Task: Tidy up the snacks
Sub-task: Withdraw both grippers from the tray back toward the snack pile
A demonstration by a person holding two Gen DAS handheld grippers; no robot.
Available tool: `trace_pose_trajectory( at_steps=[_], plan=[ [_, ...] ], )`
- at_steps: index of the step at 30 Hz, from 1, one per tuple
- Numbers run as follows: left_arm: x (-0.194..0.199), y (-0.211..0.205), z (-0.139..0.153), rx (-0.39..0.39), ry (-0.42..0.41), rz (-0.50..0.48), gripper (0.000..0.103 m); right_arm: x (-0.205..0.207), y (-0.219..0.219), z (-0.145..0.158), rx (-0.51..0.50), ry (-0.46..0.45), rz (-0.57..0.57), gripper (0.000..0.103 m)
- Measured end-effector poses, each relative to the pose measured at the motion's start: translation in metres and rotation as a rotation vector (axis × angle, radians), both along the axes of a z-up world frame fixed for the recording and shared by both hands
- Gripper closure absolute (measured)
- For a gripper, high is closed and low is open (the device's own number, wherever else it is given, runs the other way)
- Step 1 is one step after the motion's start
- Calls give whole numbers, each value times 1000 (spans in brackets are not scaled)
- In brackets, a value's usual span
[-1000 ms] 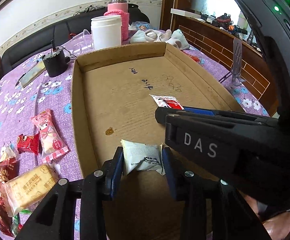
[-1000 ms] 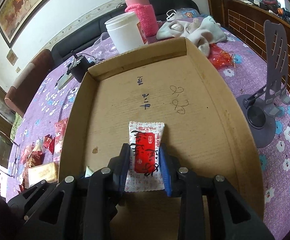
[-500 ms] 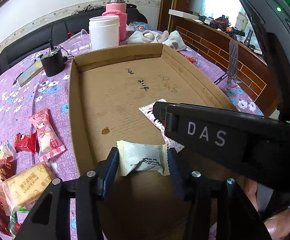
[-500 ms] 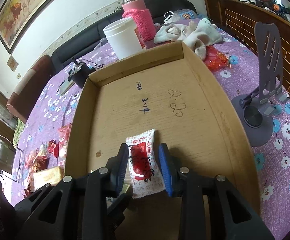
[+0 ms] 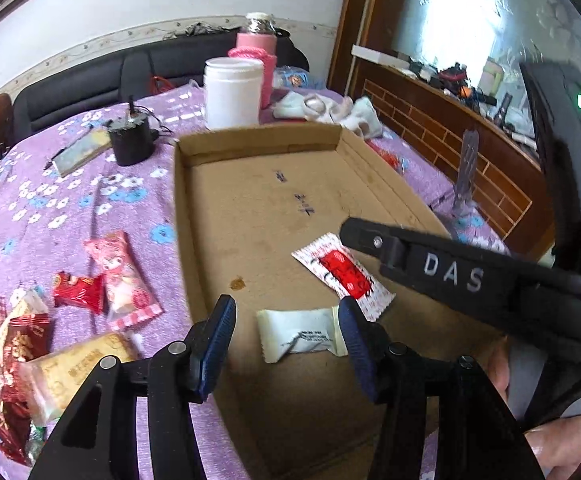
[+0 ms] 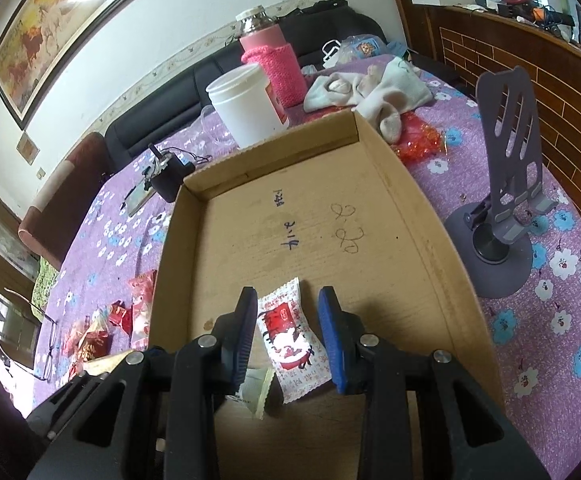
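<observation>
- since the left gripper (image 5: 286, 334) stands with its jaws spread wide and the white snack packet (image 5: 301, 335) lies loose between them on the floor of the cardboard box (image 5: 258, 204), the release there looks done; it should lift straight up so neither pad drags the wrapper
- the right gripper (image 6: 288, 336) has the red-and-white snack packet (image 6: 292, 338) between its fingers (image 6: 332, 340), with a gap showing at each side; the packet seems to rest on the box floor, not pinched
- it should lift clear without nudging the white packet just beside it
- more loose snacks (image 5: 122, 280) wait on the purple tablecloth (image 5: 70, 200) left of the box, so the left gripper is best placed to fetch the next one
</observation>
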State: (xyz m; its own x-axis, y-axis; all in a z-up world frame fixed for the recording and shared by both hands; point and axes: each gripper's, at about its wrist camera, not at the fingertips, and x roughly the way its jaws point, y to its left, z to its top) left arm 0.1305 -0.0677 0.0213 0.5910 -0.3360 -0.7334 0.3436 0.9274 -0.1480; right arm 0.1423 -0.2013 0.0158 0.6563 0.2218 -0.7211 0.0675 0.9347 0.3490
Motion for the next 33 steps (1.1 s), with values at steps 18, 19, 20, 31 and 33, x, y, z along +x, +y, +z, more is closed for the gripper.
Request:
trace_pose_trajectory(
  at_steps=[18,19,20,31,33],
  plan=[
    [-38,85,42,6,-16,150,46,-8,16,9,-13,-44,52,73],
    [-42,94,41,20,-26,162,46,-9,19,10,-15,-50,59,73],
    [-48,107,40,32,-39,179,46,-9,21,11,-17,-54,67,73],
    [-73,274,1,-133,-5,437,39,-47,109,26,-61,-189,358,67],
    [-69,279,-5,-158,32,403,39,-56,133,22,-86,-192,445,67]
  ],
)
